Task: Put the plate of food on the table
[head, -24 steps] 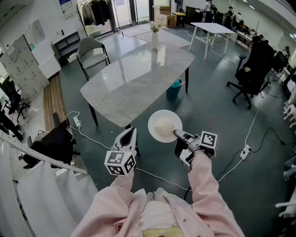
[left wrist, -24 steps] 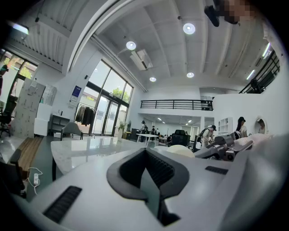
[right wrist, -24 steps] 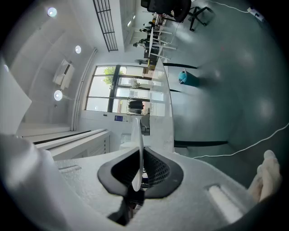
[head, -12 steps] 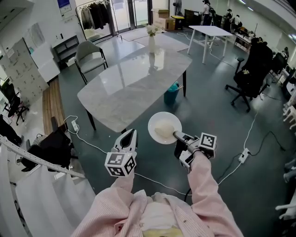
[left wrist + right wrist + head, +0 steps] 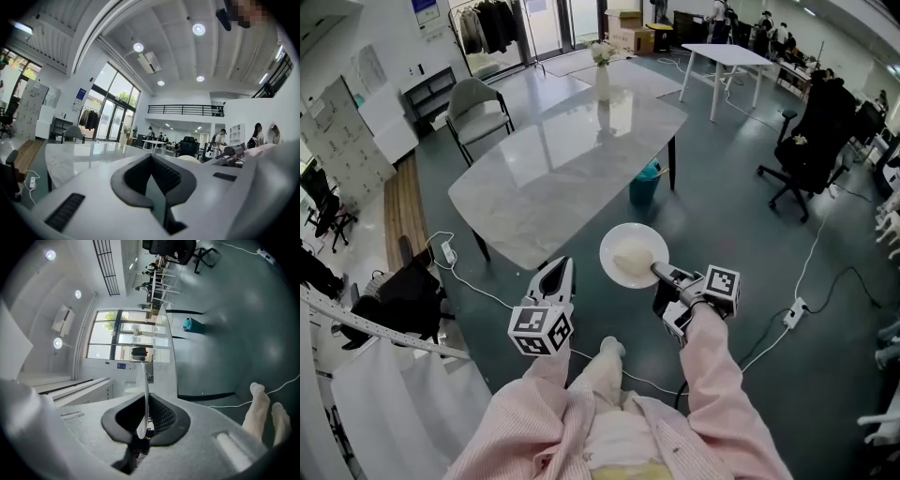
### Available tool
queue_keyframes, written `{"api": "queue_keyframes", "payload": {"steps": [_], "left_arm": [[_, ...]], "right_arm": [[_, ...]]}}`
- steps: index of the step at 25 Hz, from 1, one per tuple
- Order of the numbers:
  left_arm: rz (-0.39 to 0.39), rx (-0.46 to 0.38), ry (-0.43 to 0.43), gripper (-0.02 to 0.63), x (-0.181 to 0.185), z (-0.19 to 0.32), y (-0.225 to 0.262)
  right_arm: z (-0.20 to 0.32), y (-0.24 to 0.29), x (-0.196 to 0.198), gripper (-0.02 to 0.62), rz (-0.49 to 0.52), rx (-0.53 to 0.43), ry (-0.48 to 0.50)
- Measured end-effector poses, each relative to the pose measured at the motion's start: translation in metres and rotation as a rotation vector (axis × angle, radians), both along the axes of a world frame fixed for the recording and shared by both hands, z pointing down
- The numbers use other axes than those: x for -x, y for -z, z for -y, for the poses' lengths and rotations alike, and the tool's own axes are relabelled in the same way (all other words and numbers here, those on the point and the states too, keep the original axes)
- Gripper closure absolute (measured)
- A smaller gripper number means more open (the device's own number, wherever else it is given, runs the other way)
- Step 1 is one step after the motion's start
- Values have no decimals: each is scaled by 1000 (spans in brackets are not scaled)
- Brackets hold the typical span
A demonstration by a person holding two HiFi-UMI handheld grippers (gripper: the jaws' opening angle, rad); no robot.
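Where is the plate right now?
Head view, centre right: the plate is pinched by its rim in the right tongs, over the floor just short of the table's near edge.

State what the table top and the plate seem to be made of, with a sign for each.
The table top: likely polished marble or imitation; pale veining, mirrors the vase. The plate: perhaps glazed ceramic, possibly plastic; plain white, thin edge.

The right gripper (image 5: 661, 273) clamps the near rim of a white plate (image 5: 619, 240) of pale food (image 5: 633, 262), over the grey floor (image 5: 741, 234) just short of the marble bench (image 5: 562, 164). The left gripper (image 5: 555, 273) hovers beside it, apart from the plate.
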State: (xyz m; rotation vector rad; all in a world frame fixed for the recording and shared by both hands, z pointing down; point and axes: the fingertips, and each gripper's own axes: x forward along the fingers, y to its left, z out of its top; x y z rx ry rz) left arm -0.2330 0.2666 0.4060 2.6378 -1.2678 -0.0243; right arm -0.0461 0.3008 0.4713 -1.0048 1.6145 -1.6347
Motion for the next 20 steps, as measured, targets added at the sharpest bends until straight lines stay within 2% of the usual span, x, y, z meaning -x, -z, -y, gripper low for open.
{"api": "queue_keyframes", "payload": {"steps": [8, 20], "left_arm": [[-2, 6, 1, 609, -32, 57, -15], [-9, 50, -19, 609, -100, 215, -26]], "right_arm": [[53, -16, -31, 572, 7, 3, 3], [205, -22, -88, 572, -17, 17, 14]]}}
